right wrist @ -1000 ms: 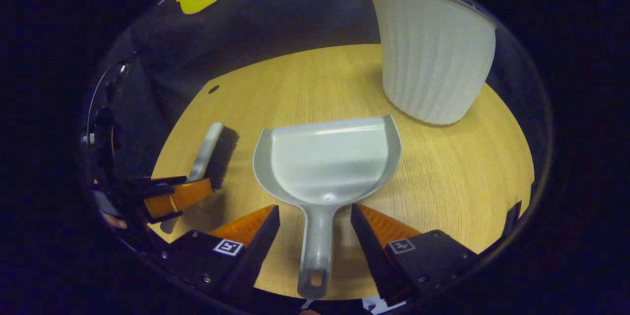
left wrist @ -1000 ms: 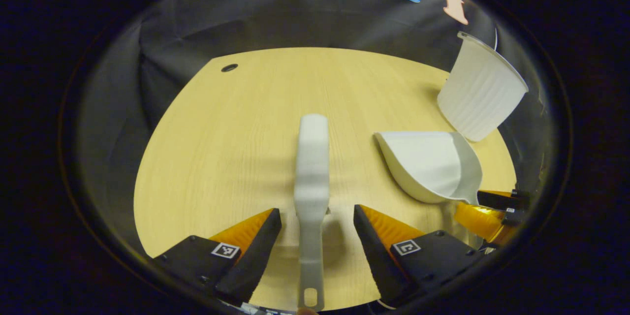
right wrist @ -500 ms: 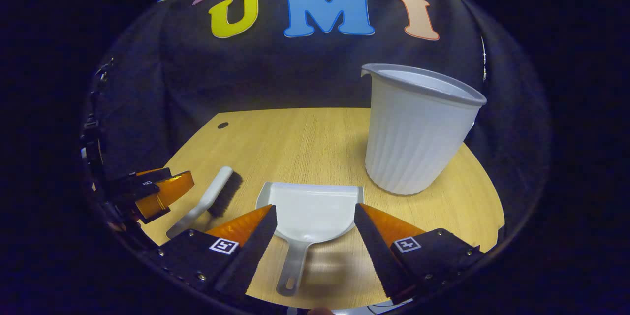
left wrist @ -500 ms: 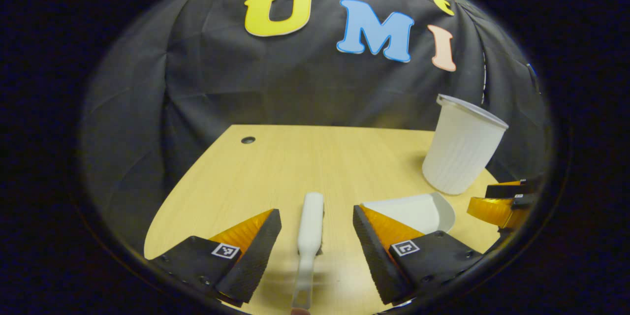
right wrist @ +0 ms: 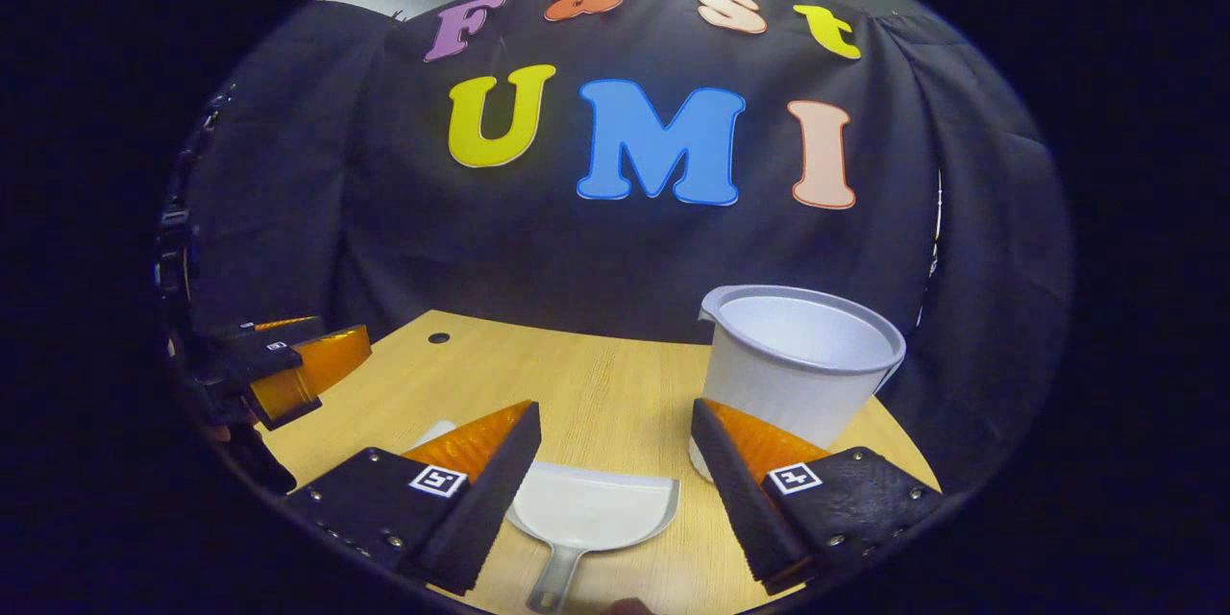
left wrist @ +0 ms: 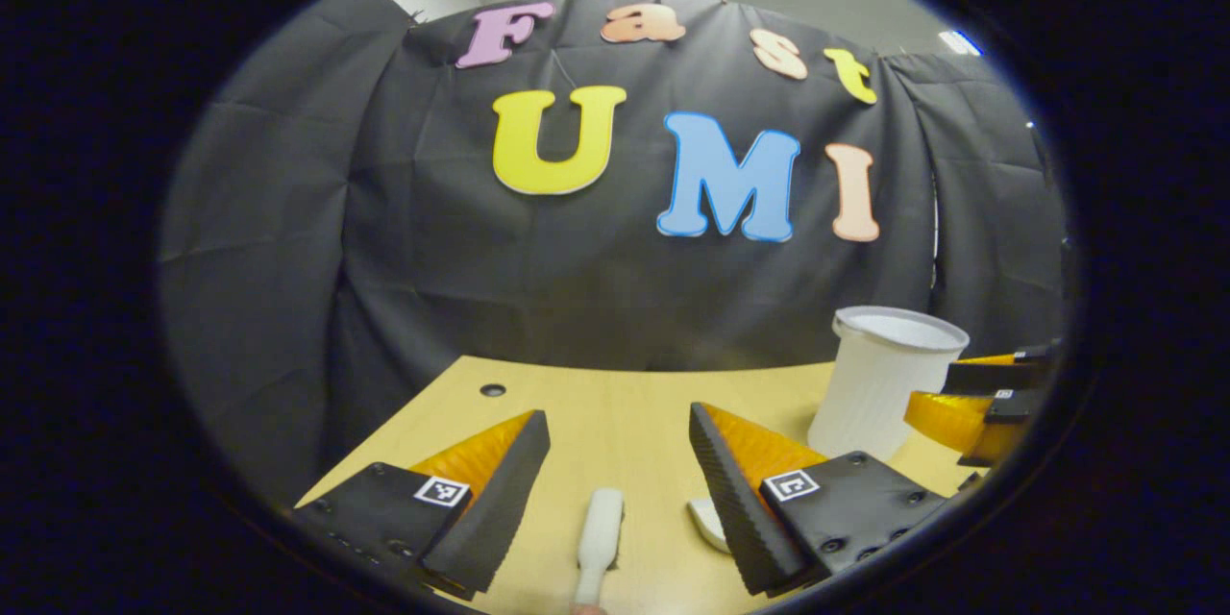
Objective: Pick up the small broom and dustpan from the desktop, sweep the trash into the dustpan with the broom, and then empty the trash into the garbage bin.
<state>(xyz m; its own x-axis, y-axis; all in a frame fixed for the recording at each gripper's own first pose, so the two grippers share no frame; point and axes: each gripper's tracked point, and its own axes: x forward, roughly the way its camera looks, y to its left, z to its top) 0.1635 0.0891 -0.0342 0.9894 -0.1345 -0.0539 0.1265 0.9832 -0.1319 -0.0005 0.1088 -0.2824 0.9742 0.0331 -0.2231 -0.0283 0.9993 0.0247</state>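
In the left gripper view, the left gripper (left wrist: 618,461) has its fingers wide apart, with nothing between them. The small broom (left wrist: 598,543) lies flat on the wooden table (left wrist: 596,404) at 6 o'clock, just below the gap between the fingers. A bit of the white dustpan (left wrist: 706,521) peeks out beside the finger at 5 o'clock. The white garbage bin (left wrist: 879,375) stands upright at 4 o'clock, and the right gripper (left wrist: 975,404) hangs just beside it.

In the right gripper view, the right gripper (right wrist: 615,456) is also spread wide and holds nothing. The dustpan (right wrist: 591,514) lies on the table (right wrist: 577,375) at 6 o'clock, handle toward the camera. The garbage bin (right wrist: 798,365) stands at 4 o'clock, behind one finger. The left gripper (right wrist: 288,370) is at 9 o'clock, over the table's edge.
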